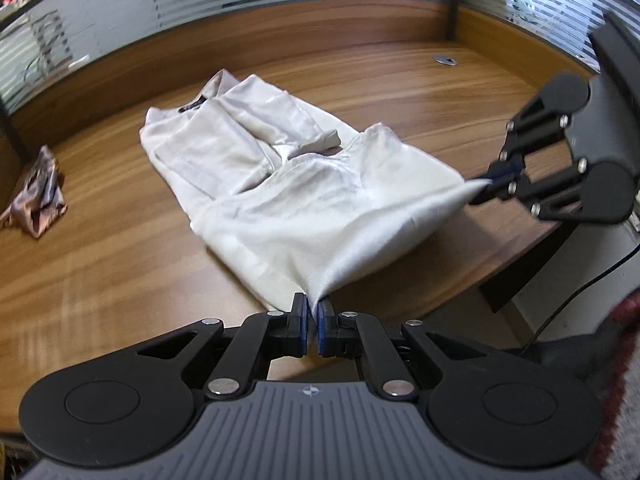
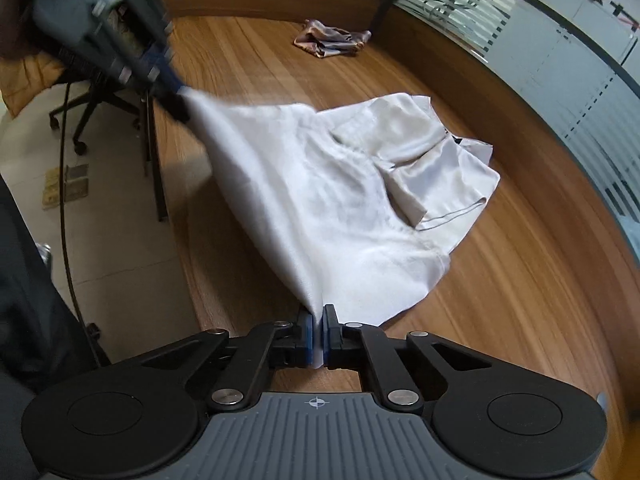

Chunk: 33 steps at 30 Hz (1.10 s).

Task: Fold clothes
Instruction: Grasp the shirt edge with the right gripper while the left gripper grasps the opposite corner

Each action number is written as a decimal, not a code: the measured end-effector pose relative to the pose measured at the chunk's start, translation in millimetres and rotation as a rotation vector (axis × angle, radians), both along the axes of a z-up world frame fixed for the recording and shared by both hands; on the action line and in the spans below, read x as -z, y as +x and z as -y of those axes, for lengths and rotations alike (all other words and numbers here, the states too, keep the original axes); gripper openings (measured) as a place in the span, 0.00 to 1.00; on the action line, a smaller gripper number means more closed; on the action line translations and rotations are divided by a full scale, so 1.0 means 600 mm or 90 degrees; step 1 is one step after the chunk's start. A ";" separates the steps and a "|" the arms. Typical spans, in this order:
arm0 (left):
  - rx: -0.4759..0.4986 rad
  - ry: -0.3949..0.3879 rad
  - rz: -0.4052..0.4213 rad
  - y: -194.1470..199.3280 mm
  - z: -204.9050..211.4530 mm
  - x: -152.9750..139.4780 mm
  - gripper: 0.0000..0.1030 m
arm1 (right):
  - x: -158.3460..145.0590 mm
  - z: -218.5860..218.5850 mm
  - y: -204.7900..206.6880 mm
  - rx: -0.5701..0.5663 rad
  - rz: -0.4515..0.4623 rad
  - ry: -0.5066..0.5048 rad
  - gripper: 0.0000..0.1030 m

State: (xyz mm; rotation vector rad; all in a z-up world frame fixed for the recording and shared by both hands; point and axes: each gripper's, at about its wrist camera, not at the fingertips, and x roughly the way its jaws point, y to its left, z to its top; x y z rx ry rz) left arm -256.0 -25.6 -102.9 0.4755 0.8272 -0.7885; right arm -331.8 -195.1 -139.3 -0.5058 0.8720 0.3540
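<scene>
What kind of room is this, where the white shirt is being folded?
Most likely an office. The shirt lies on a curved wooden desk backed by frosted striped glass partitions, and a wheeled office chair stands on the tiled floor beside the desk.

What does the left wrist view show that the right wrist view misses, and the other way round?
Left wrist only: a round metal grommet set in the desk top.

Right wrist only: an office chair base and tiled floor beyond the desk edge.

Both: the white shirt on the wooden desk, the left gripper and right gripper each shut on a bottom corner, and the crumpled patterned cloth farther off.
</scene>
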 end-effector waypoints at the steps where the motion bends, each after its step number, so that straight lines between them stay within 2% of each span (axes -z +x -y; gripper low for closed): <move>1: -0.013 -0.003 -0.005 -0.003 -0.002 -0.004 0.05 | -0.011 0.005 0.005 0.001 -0.012 0.012 0.06; 6: -0.089 -0.019 -0.008 -0.002 0.004 -0.028 0.05 | -0.056 0.030 0.049 -0.018 -0.040 0.035 0.06; 11: -0.183 -0.024 0.012 0.036 0.035 -0.049 0.05 | -0.089 0.061 0.120 -0.040 -0.033 0.046 0.06; 17: -0.228 0.019 0.042 0.108 0.080 -0.069 0.05 | -0.098 0.080 0.201 -0.048 -0.026 0.035 0.06; 23: -0.186 0.060 0.034 0.200 0.099 -0.056 0.05 | -0.086 0.087 0.281 -0.008 -0.039 0.040 0.06; 28: -0.147 0.072 0.031 0.276 0.109 -0.037 0.05 | -0.066 0.089 0.342 0.036 -0.048 0.036 0.06; 33: -0.124 0.080 0.001 0.342 0.119 -0.010 0.06 | -0.045 0.091 0.389 0.060 -0.064 0.032 0.06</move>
